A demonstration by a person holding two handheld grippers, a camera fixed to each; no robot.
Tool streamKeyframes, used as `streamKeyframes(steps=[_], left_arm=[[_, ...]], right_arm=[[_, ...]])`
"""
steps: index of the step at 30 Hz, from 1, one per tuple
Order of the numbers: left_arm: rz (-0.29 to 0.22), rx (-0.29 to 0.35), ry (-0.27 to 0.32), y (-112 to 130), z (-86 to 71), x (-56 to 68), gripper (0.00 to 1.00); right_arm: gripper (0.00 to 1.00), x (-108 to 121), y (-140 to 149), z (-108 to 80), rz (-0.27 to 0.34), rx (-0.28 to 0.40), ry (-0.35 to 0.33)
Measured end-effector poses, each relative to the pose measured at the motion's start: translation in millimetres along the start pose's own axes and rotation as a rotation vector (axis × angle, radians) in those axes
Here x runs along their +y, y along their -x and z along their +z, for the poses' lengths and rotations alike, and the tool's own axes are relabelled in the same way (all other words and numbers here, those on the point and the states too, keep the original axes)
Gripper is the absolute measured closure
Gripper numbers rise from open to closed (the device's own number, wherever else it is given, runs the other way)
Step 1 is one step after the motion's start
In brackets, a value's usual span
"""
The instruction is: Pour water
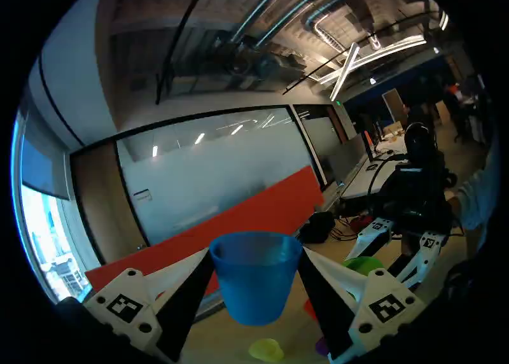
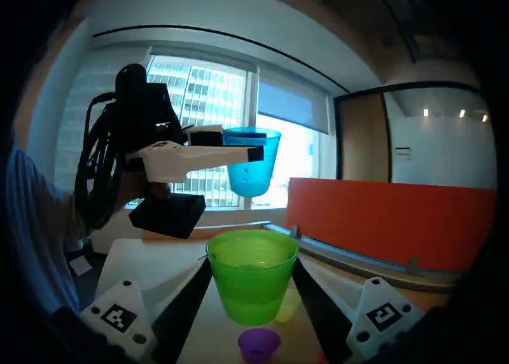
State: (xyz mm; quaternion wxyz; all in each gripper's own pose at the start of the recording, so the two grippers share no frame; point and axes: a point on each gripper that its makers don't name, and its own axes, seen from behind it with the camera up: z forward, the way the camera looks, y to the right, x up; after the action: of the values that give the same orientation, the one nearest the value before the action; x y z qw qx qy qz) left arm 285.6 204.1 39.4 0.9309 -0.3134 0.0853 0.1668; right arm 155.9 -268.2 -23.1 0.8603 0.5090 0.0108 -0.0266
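Left gripper [image 1: 254,257] jaws clamp a translucent blue cup [image 1: 256,287], upright. Right gripper [image 2: 252,262] jaws clamp a translucent green cup [image 2: 252,287], upright; blue cup sits at 12 o'clock from it.

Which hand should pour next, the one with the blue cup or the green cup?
Probably the left. The left gripper holds the blue cup upright and higher than the green cup in the right gripper, so tipping it should pour downward. I cannot tell how much water it holds.
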Motion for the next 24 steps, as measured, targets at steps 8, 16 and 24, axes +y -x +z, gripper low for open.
streamKeyframes(steps=[8, 16, 24], left_arm=[[-0.194, 0.002, 0.001, 17.3, -4.0, -11.4, 0.12], [-0.240, -0.030, -0.005, 45.2, -13.3, -14.7, 0.12], [-0.265, -0.073, 0.016, 74.8, -21.8, -3.4, 0.12]], right_arm=[[0.11, 3.2, -4.1, -5.9, 0.007, -0.001, 0.009], [0.11, 10.4, -6.0, -14.1, 0.013, -0.013, 0.024], [0.11, 17.1, -5.5, -21.6, 0.010, -0.030, 0.040]])
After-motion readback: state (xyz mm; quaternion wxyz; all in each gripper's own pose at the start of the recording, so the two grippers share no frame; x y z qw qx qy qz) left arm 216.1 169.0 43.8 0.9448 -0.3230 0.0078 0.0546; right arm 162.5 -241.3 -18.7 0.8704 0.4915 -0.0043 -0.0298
